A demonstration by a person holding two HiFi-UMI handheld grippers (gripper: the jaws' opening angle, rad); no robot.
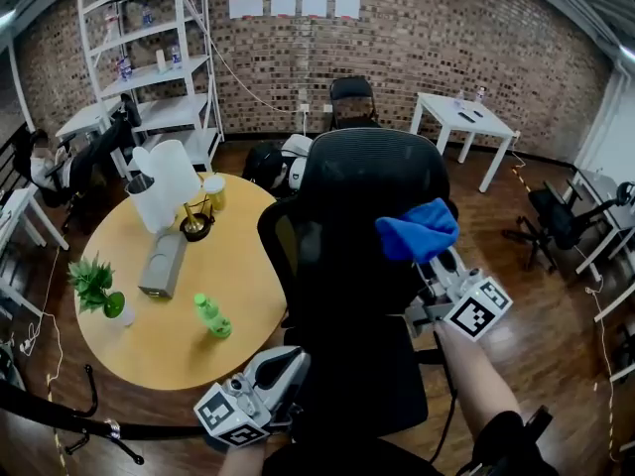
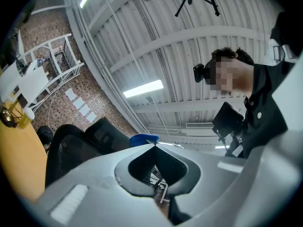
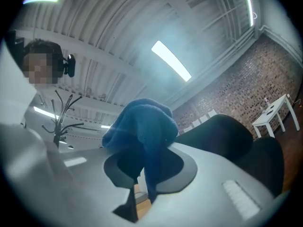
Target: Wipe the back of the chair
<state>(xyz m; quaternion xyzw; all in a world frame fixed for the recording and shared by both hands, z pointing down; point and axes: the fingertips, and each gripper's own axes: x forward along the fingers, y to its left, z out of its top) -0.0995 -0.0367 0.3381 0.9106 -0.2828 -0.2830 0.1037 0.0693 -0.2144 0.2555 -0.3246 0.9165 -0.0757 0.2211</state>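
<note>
The black mesh office chair stands in the middle of the head view, its back (image 1: pixel 365 191) turned toward me. A bunched blue cloth (image 1: pixel 418 229) rests against the right side of that back, and my right gripper (image 1: pixel 430 257) is shut on it from below. In the right gripper view the cloth (image 3: pixel 142 126) bulges out above the closed jaws, with the chair back (image 3: pixel 222 136) to the right. My left gripper (image 1: pixel 292 358) sits low by the chair's seat, shut and holding nothing. Its own view points upward, with the jaw tips (image 2: pixel 154 144) meeting below the ceiling.
A round yellow table (image 1: pixel 238 296) stands left of the chair, carrying a white jug (image 1: pixel 167 181), a green bottle (image 1: pixel 211 315), a small plant (image 1: pixel 96 288) and a grey box (image 1: pixel 163 262). White shelving (image 1: pixel 149 58), a white table (image 1: pixel 462 120) and other chairs line the brick walls.
</note>
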